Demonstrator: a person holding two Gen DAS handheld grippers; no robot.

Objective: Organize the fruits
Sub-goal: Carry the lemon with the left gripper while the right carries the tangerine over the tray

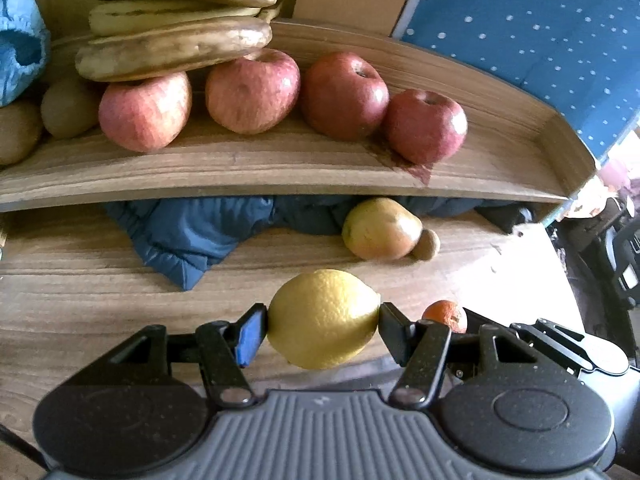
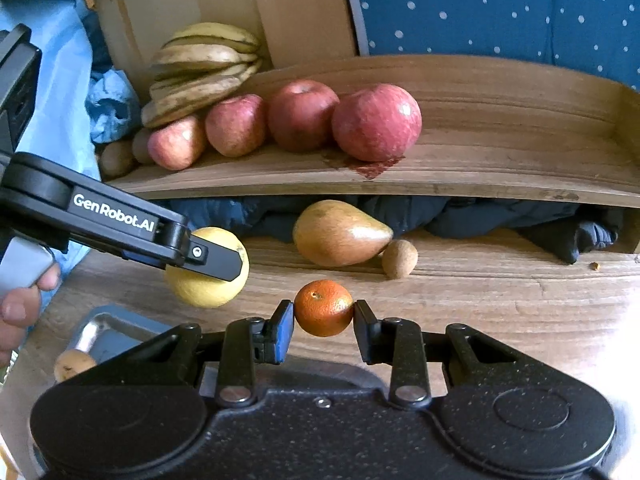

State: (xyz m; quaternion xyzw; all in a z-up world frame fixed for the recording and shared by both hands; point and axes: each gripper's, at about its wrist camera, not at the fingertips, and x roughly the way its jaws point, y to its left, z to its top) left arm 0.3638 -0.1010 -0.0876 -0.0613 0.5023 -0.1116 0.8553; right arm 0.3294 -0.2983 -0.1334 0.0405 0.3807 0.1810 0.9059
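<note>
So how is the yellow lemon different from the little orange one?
The lemon is pale yellow; the mandarin is deep orange. The lemon is bigger and egg-shaped with a pointed tip; the mandarin is smaller and round. The left gripper holds the lemon; the right gripper holds the mandarin. Both have bumpy peel, and each is pinched between two fingers in front of the shelf.
</note>
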